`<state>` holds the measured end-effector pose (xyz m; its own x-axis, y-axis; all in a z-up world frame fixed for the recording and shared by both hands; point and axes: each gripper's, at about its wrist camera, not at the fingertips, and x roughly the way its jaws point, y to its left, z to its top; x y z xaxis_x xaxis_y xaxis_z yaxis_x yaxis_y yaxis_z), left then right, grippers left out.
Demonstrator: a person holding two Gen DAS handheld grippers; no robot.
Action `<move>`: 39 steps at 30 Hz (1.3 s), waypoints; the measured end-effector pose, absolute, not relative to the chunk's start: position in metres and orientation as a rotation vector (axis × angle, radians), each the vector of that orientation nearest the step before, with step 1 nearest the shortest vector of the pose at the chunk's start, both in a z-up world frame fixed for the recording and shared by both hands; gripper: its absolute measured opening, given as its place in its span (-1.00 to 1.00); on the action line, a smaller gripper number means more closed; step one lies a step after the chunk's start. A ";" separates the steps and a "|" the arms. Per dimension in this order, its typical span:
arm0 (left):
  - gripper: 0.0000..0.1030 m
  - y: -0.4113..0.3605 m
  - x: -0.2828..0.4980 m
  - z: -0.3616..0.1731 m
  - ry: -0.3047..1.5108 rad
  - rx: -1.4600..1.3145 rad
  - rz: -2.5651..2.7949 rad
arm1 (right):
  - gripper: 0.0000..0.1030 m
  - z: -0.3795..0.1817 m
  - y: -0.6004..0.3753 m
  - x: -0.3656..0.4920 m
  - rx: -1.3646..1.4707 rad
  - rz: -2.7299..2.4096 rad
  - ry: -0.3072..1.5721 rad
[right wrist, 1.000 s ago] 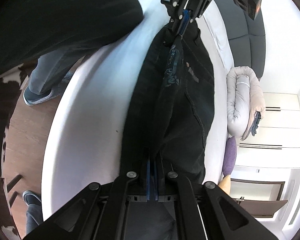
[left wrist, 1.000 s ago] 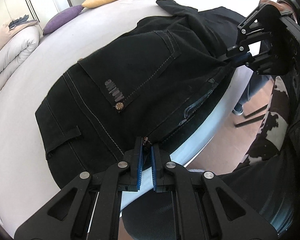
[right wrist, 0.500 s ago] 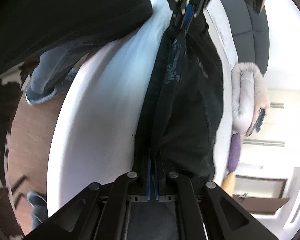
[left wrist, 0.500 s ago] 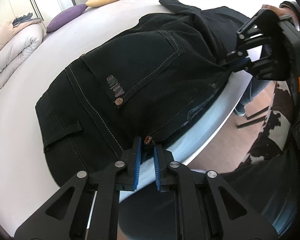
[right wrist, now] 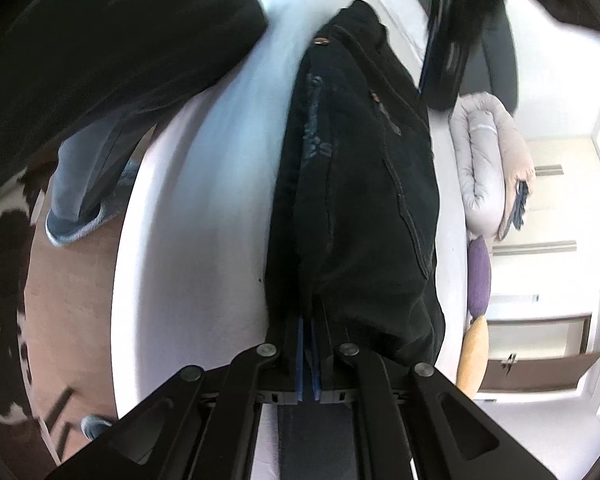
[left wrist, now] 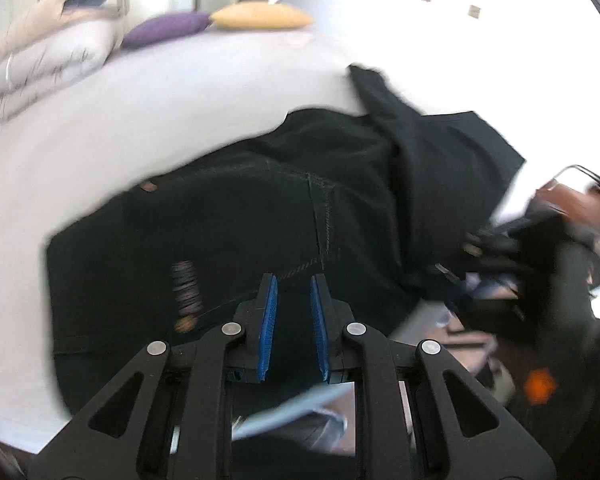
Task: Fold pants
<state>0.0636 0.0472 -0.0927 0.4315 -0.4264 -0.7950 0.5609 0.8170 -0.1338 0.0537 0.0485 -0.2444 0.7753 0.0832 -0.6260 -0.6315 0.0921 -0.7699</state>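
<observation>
Black jeans (left wrist: 240,208) lie folded lengthwise on the white bed (left wrist: 180,92), close to its near edge. My left gripper (left wrist: 293,284) hovers above the jeans near a back pocket seam, jaws a little apart with nothing between the blue pads. In the right wrist view the jeans (right wrist: 360,184) stretch away from my right gripper (right wrist: 309,320), which is shut on their near edge; fabric hides its pad tips. The left gripper (right wrist: 448,40) shows there as a dark blur above the far end. The right gripper (left wrist: 484,276) is blurred at the jeans' right end.
A rolled duvet (left wrist: 40,60), a purple pillow (left wrist: 164,28) and a yellow pillow (left wrist: 260,16) lie at the bed's far side. A person's grey trouser leg and shoe (right wrist: 80,208) stand on the wooden floor beside the bed, by a cowhide rug (right wrist: 0,240).
My left gripper has opened and let go of the jeans' edge, then lifted and swung over the jeans. The right gripper keeps its hold on the fabric and has rolled slightly.
</observation>
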 end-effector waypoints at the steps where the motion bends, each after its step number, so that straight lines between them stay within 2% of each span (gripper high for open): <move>1: -0.67 0.037 0.075 -0.112 1.013 0.125 -0.605 | -0.86 -0.243 0.047 0.054 -1.353 0.555 0.489; 2: -0.68 0.032 0.082 -0.125 1.052 0.110 -0.578 | -0.85 -0.240 0.044 0.055 -1.309 0.545 0.489; 4: -0.68 0.030 0.086 -0.133 1.042 0.079 -0.547 | -0.67 -0.230 0.036 0.056 -1.216 0.537 0.507; 6: -0.68 0.033 0.090 -0.133 1.058 0.045 -0.547 | 0.05 -0.205 0.016 0.064 -1.015 0.526 0.538; 8: -0.68 0.038 0.096 -0.134 1.079 0.001 -0.553 | 0.31 -0.178 -0.014 0.079 -0.763 0.561 0.603; 11: -0.68 0.036 0.100 -0.137 1.098 -0.011 -0.544 | 0.25 -0.140 -0.089 0.128 -0.302 0.483 0.687; 12: -0.68 0.034 0.103 -0.136 1.104 -0.013 -0.535 | 0.08 -0.129 -0.125 0.149 -0.121 0.435 0.706; 14: -0.68 0.030 0.099 -0.140 1.105 -0.022 -0.518 | -0.04 -0.120 -0.191 0.181 0.192 0.366 0.705; 17: -0.68 0.033 0.096 -0.145 1.103 -0.068 -0.495 | -0.20 -0.133 -0.280 0.225 0.600 0.283 0.731; 20: -0.68 0.039 0.093 -0.146 1.105 -0.116 -0.481 | -0.32 -0.157 -0.324 0.255 0.810 0.222 0.774; 30: -0.68 0.046 0.088 -0.147 1.109 -0.139 -0.480 | -0.34 -0.205 -0.342 0.298 0.983 0.163 0.904; 33: -0.68 0.045 0.088 -0.147 1.103 -0.142 -0.473 | -0.51 -0.212 -0.345 0.289 1.036 0.115 0.925; 36: -0.68 0.048 0.084 -0.146 1.099 -0.141 -0.471 | -0.49 -0.209 -0.344 0.276 1.033 0.099 0.918; 39: -0.68 0.049 0.083 -0.146 1.098 -0.137 -0.474 | -0.35 -0.217 -0.348 0.274 1.091 0.122 0.921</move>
